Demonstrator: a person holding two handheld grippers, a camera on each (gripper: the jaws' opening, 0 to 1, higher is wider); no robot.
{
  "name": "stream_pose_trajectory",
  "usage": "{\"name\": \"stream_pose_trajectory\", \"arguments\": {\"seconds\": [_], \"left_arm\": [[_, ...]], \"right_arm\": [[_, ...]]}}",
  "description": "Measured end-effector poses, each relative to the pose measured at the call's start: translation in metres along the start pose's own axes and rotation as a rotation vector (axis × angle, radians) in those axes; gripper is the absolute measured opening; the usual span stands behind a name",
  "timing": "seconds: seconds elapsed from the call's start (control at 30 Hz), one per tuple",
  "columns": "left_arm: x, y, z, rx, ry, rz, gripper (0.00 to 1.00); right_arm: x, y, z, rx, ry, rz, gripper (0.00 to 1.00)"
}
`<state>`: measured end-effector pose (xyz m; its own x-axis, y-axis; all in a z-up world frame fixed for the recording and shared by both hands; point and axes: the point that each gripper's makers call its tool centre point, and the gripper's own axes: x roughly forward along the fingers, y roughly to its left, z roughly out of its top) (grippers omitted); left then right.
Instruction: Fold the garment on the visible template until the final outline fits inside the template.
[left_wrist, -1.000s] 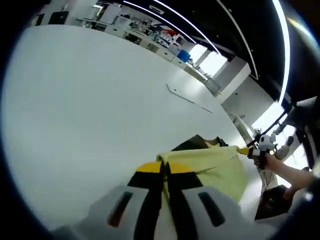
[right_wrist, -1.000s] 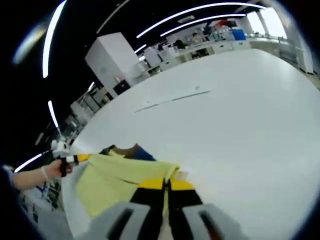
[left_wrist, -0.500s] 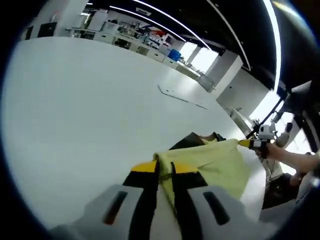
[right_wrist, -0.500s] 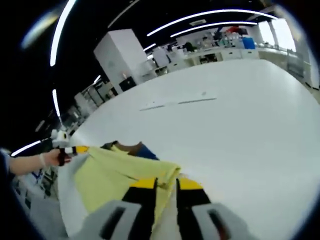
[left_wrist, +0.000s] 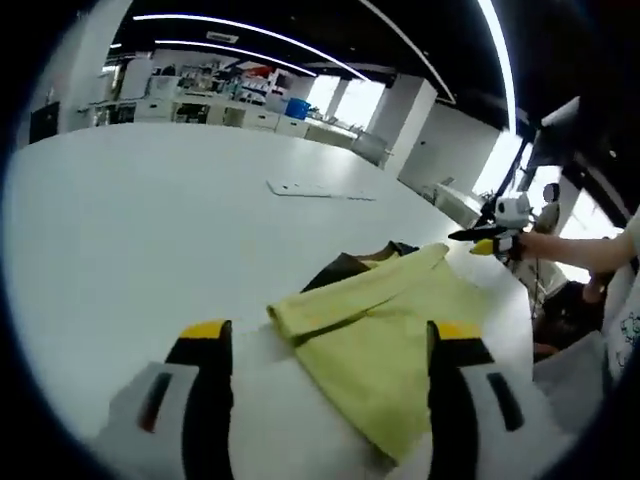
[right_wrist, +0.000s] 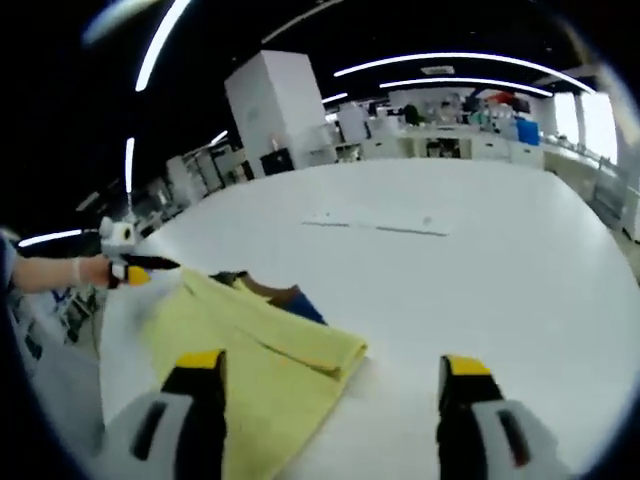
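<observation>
A yellow garment (left_wrist: 390, 335) lies folded on a big white table (left_wrist: 130, 230). In the left gripper view, the left gripper (left_wrist: 330, 345) has its two jaws wide apart, with yellow and black tips, and nothing is held between them. The folded corner of the garment sits on the table between the two jaws. A dark part of the garment (left_wrist: 335, 268) peeks out at the far side of the yellow cloth. The right gripper (left_wrist: 490, 238) comes in from the right, held by a person's hand (left_wrist: 520, 243), close to the far corner of the garment. In the right gripper view, the right gripper (right_wrist: 330, 375) also has its jaws wide apart and holds nothing. The garment (right_wrist: 250, 350) lies near its left jaw, with a brown and blue bit (right_wrist: 285, 297) showing at the far edge. The left gripper (right_wrist: 125, 262) shows on the left side of that view, held in a hand (right_wrist: 95, 270), just beside the garment's far corner. A thin pale line (right_wrist: 375, 226) is marked on the table (right_wrist: 480, 270) farther away. Desks and shelves (right_wrist: 440, 140) stand at the back of the room.
</observation>
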<state>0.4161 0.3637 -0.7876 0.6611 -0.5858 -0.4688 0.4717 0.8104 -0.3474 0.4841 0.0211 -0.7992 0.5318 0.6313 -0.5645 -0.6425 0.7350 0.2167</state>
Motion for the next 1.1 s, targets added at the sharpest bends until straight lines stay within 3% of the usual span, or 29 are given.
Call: {"name": "stream_pose_trajectory", "arguments": {"seconds": [0.2, 0.53, 0.8, 1.1], "left_arm": [[0.001, -0.010, 0.000, 0.043, 0.016, -0.058, 0.99], [0.004, -0.037, -0.015, 0.083, 0.072, -0.120, 0.99], [0.008, -0.056, -0.026, 0.070, 0.088, -0.168, 0.96], [0.021, -0.052, -0.041, 0.051, 0.125, -0.184, 0.93]], "right_arm": [[-0.003, 0.014, -0.007, -0.047, 0.027, 0.029, 1.00], [-0.003, 0.031, -0.007, -0.068, 0.024, 0.074, 1.00], [0.003, 0.062, -0.020, -0.074, 0.047, 0.136, 1.00], [0.012, 0.082, -0.030, -0.046, 0.052, 0.192, 0.98]]}}
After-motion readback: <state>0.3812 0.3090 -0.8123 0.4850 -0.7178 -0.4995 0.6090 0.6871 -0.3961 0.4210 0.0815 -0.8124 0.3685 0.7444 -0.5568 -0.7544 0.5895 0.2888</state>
